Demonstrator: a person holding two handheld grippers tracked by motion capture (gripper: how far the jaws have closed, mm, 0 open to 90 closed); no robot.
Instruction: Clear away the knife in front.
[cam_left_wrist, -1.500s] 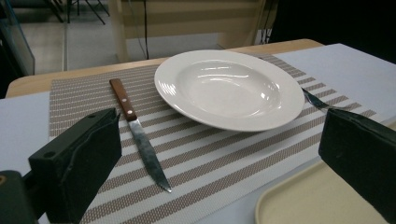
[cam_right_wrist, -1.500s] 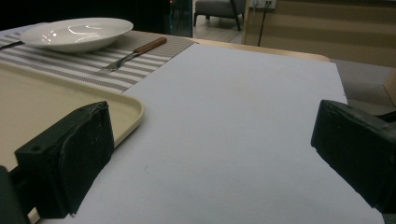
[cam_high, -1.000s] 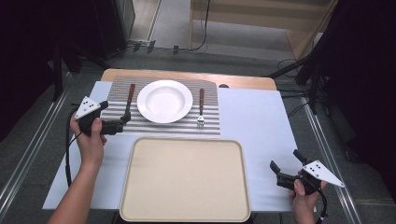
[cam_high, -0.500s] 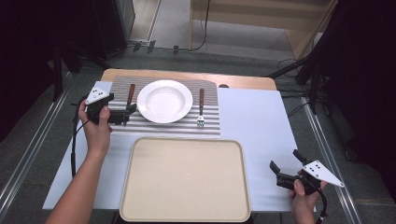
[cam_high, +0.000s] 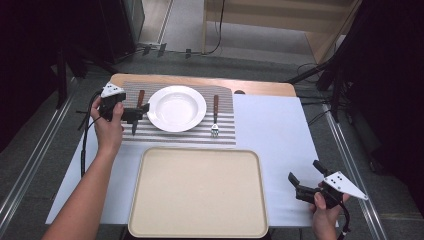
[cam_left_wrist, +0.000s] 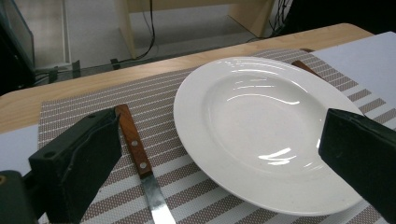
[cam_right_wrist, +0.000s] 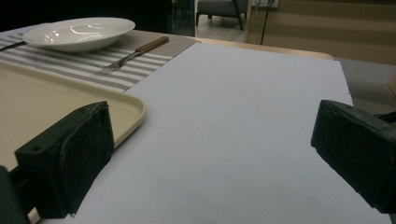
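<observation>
Left tool (cam_high: 141, 111) hovers wide open, straddling the plate (cam_high: 176, 108) rim.

**Jaws spread over bare white sheet**

The right gripper (cam_right_wrist: 210, 163) holds its two black jaws wide apart, at 8 and 4 o'clock, with nothing between them but the white sheet (cam_right_wrist: 243, 121). At 9 o'clock lies the rounded corner of a beige tray (cam_right_wrist: 56, 102). Toward 11 o'clock, on a striped placemat (cam_right_wrist: 93, 65), a wooden-handled fork (cam_right_wrist: 137, 50) lies just beside a white plate (cam_right_wrist: 79, 31).
</observation>
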